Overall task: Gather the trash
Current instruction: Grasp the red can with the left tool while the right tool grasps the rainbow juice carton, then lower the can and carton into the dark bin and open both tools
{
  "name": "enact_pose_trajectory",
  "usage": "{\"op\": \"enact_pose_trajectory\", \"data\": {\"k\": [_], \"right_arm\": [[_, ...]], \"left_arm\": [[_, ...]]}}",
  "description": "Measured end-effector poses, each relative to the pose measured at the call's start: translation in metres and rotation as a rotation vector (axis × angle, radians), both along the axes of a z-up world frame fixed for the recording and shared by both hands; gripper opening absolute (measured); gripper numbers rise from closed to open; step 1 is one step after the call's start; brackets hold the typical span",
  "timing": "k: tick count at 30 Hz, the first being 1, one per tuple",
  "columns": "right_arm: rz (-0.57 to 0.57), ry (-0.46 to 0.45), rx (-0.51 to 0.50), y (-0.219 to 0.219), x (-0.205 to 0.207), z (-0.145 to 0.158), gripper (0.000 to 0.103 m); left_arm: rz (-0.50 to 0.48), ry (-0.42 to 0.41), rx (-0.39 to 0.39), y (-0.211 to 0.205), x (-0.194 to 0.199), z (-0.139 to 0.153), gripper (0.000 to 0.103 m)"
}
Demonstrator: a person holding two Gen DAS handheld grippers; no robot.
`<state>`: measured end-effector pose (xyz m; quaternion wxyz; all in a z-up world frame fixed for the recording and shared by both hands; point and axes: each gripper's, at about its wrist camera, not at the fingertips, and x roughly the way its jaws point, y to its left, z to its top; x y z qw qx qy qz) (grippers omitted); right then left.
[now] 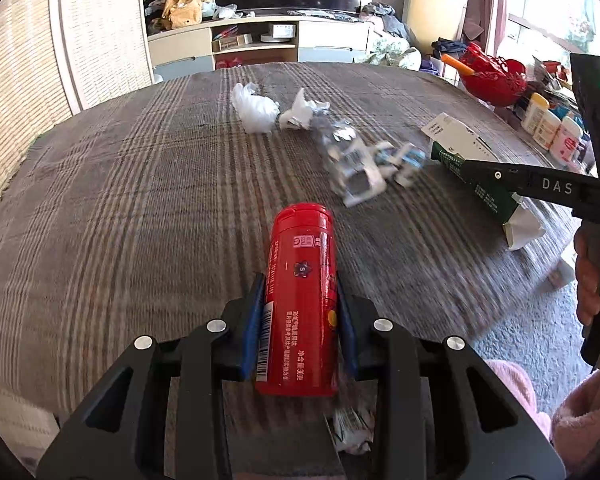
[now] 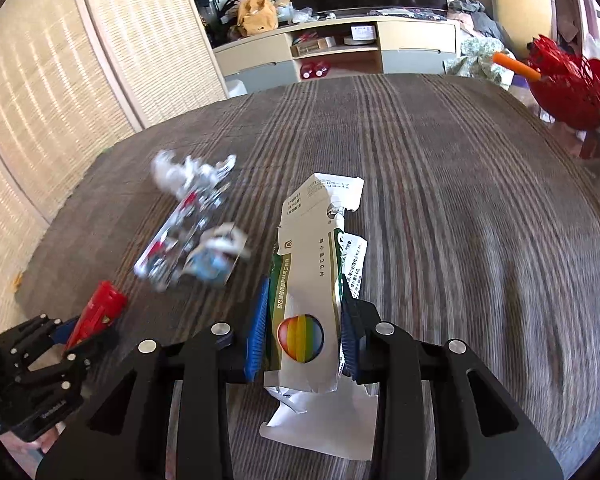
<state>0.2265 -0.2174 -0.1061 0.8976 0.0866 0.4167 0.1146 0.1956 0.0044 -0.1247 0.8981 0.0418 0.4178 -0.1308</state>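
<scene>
Left gripper (image 1: 302,304) pinches the red bottle (image 1: 300,280); right gripper (image 2: 305,320) pinches the torn carton (image 2: 312,280). Blurred wrappers (image 1: 364,164) lie mid-table (image 1: 140,200), their print unreadable.

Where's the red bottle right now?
Clamped in the left gripper, the red bottle sits centre in the left wrist view, above the striped cloth, nearer than the crumpled wrappers.

My worktop (image 1: 120,184): a brown striped cloth with trash loose on it.

Far from me lie a white plastic bag (image 1: 254,110) and crumpled paper (image 1: 300,114); nearer, a heap of blurred blue-white wrappers (image 1: 364,168).
</scene>
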Motion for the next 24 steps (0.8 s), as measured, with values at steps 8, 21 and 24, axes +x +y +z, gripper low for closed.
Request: {"op": "enact_pose_trajectory", "data": {"k": [8,21,24], "right_arm": [[0.033,-0.017,0.022,0.005,-0.059,0.000,0.033],[0.042,-0.036,0.054,-0.002,-0.140,-0.014,0.034],[0.043,-0.024,0.054,-0.004,-0.152,-0.022,0.034]], "left_arm": [[-0.009,0.002,-0.038,-0.009,-0.047,0.002,0.031],[-0.015,-0.002,-0.065,-0.023,-0.121,-0.009,0.031],[-0.013,0.008,-0.066,-0.026,-0.133,-0.017,0.031]]}}
